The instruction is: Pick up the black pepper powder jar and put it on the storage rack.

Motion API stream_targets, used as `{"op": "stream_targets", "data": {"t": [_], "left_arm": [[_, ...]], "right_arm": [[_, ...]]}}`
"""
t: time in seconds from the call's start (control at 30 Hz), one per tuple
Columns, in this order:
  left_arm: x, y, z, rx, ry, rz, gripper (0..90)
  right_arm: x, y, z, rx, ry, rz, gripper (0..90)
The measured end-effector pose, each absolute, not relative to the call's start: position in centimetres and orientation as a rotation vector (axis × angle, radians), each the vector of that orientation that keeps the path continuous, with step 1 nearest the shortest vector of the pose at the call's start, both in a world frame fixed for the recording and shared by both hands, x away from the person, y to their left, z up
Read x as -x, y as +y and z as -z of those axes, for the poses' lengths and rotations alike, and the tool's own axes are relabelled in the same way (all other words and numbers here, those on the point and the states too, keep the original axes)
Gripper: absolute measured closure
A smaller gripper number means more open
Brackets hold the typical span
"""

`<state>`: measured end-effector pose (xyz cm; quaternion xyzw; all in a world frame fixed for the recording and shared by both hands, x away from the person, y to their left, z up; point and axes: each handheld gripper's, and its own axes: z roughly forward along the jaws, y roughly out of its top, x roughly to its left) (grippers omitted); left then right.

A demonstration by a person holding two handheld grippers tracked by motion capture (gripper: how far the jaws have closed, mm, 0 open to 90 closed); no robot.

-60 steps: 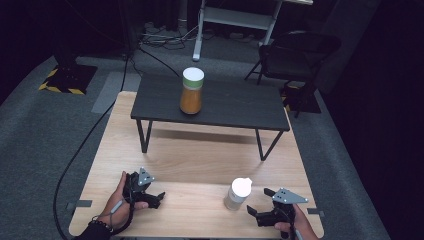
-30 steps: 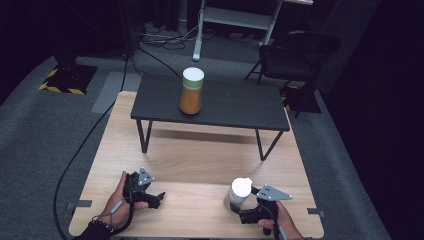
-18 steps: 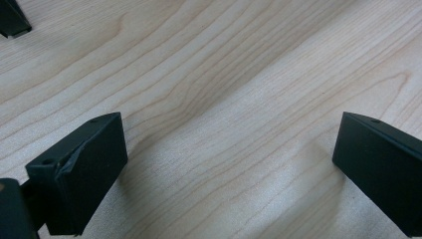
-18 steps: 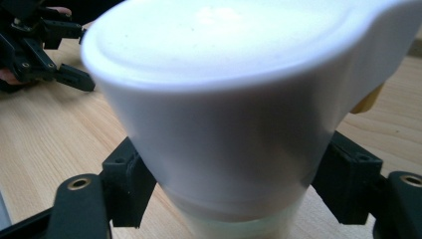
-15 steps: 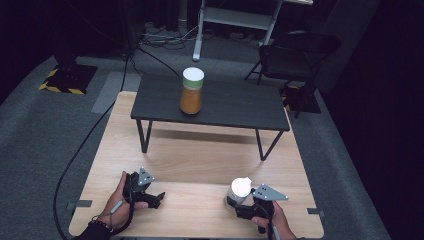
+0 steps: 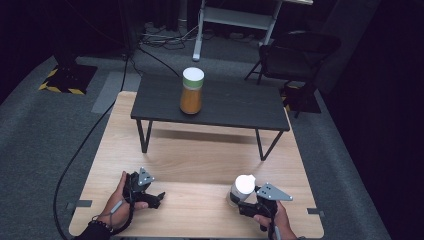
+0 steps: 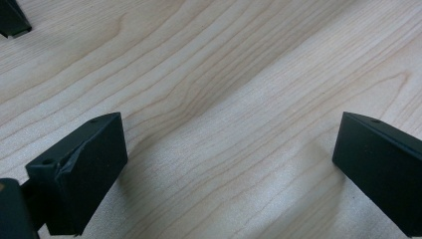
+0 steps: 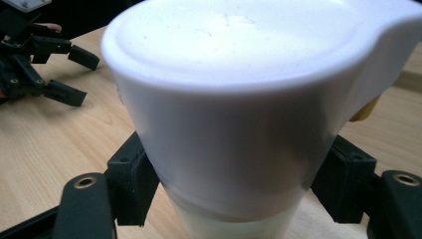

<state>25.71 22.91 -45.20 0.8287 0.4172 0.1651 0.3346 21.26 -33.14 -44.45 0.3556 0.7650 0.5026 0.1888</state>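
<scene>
While the white-capped bottle point(image 8: 234, 124) stands upright, the right gripper's point(image 6: 248, 203) fingers point(image 8: 130, 184) have just closed, clamping it below its cap

A: Gripper build? Both the same?
B: Yes. Left gripper point(image 6: 150, 196) and right gripper point(image 6: 243, 205): matte black bodies, blocky black jaws with small screw holes, each topped by a grey three-cornered plate.
A: Cabling, clothing?
B: Black cable trails off the left one. Dark cuff on that wrist.
</scene>
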Motion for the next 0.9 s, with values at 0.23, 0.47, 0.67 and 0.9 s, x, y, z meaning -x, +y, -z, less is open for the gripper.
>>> {"op": "stream_targets", "data": {"t": [0.23,0.47,0.67,0.9], "left_arm": [[-25.7,22.9,45.2,-2.163,1.089,-0.431,0.8],[-25.7,22.9,45.2,-2.163,1.089,-0.431,0.8],[-25.7,22.9,45.2,-2.164,1.088,-0.432,0.8],[-25.7,22.9,45.2,-2.163,1.092,-0.43,0.8]], "right_arm": [[-20.8,-33.1,43.5,-1.022,2.105,-1.403,29.3],[-20.6,-33.0,42.8,-1.027,2.081,-1.363,29.4],[-20.5,-33.1,42.0,-1.041,2.063,-1.353,29.5],[-20.6,-33.0,40.7,-1.058,2.017,-1.363,29.6]]}}
